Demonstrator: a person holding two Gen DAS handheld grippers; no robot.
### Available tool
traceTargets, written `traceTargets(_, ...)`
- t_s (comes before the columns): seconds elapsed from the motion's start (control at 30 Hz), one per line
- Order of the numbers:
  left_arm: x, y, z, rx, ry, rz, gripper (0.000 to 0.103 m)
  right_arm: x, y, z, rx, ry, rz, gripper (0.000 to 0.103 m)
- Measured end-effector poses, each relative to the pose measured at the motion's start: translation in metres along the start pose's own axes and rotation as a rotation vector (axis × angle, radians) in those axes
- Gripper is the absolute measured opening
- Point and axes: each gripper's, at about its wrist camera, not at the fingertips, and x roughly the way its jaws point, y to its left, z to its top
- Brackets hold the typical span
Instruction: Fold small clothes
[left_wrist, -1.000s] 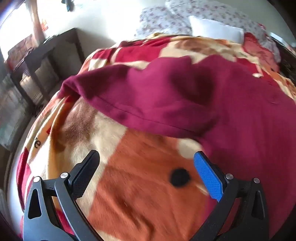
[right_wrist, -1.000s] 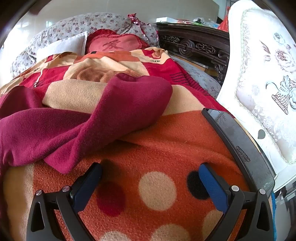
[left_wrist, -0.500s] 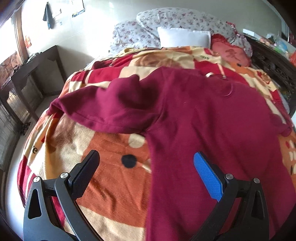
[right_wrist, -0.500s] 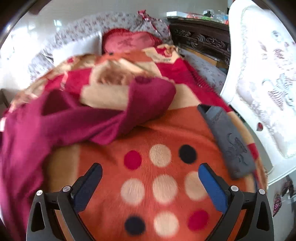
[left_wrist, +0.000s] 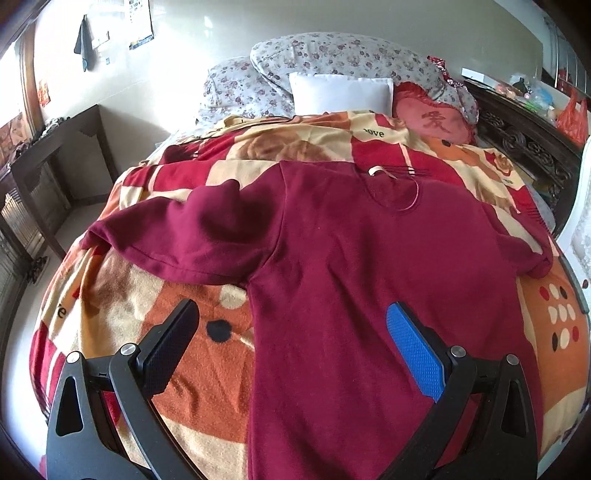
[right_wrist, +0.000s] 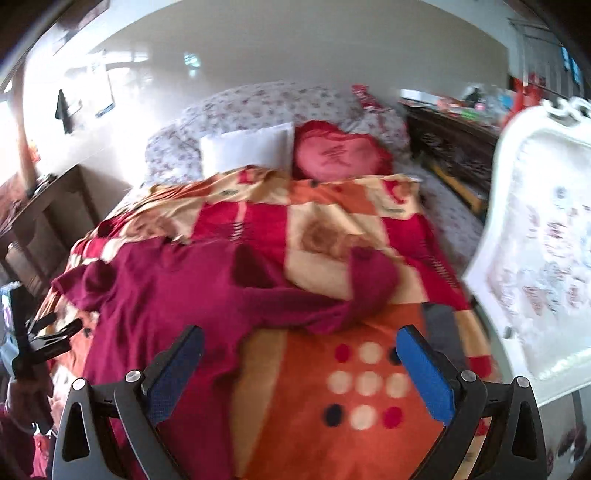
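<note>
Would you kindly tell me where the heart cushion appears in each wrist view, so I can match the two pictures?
Left wrist: the heart cushion sits upper right, at the head of the bed.
Right wrist: it lies upper centre, slightly blurred.
Shared landmark: the white pillow lies immediately to its left in both views.

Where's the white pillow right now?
In the left wrist view the white pillow sits at the head of the bed, against the floral pillows, left of the red heart cushion.
</note>
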Motion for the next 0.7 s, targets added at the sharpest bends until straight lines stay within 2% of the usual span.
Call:
traceTargets(0.17, 0.0, 0.002, 0.004, 0.0, -0.013, 0.022, 0.102, 0.057, 0.064, -0.011, 0.001, 0.043, 0.065, 0.103)
traceTargets(0.33, 0.003, 0.012, 0.007, -0.023, -0.011, 0.028, 0.102, 0.097, 0.117, -0.02, -0.043, 0.061, 0.097, 0.103)
traceTargets(0.53, 0.01, 0.018, 0.007, -0.053, 0.005, 0.028, 0.102, 0.117, 0.161, -0.025, -0.063, 0.053, 0.115, 0.103)
traceTargets(0.7, 0.014, 0.02, 0.004, -0.062, 0.016, 0.033, 0.102, 0.127, 0.175, -0.032, -0.058, 0.074, 0.117, 0.103)
